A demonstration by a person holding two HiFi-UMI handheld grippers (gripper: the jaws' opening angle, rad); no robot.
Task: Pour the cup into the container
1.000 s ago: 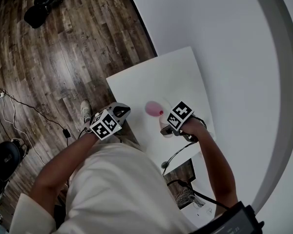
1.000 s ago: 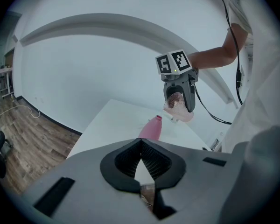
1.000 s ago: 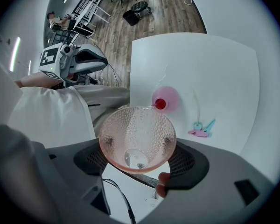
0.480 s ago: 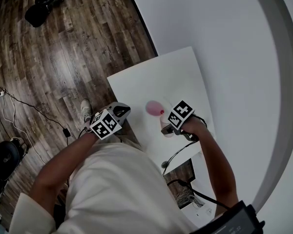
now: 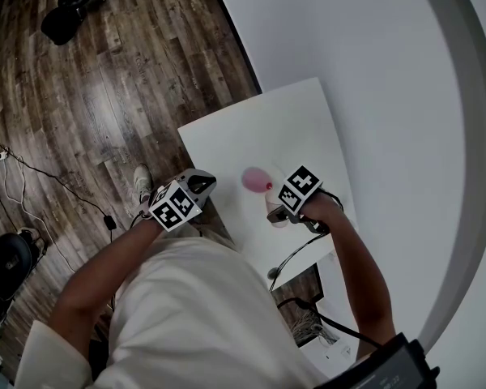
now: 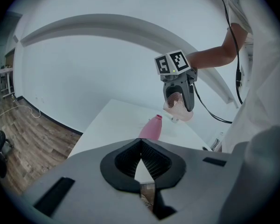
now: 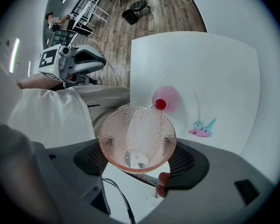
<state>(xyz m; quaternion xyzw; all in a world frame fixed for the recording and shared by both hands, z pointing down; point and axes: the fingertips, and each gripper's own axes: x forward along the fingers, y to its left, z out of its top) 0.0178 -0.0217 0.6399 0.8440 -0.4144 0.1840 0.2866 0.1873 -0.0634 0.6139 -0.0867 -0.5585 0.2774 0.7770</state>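
Cup (image 7: pixel 137 139): clamped by its sides between the jaws of the right gripper (image 7: pixel 139 160) and held tilted above the table's near edge; a little clear liquid is seen at its bottom.
Container (image 7: pixel 165 99): pink, stood on the white table (image 5: pixel 283 128), its mouth just beside the cup's rim.
Left gripper (image 6: pixel 142 157): jaws closed together with nothing held, kept off the table's left edge.

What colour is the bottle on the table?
Pink. The bottle shows best in the left gripper view.
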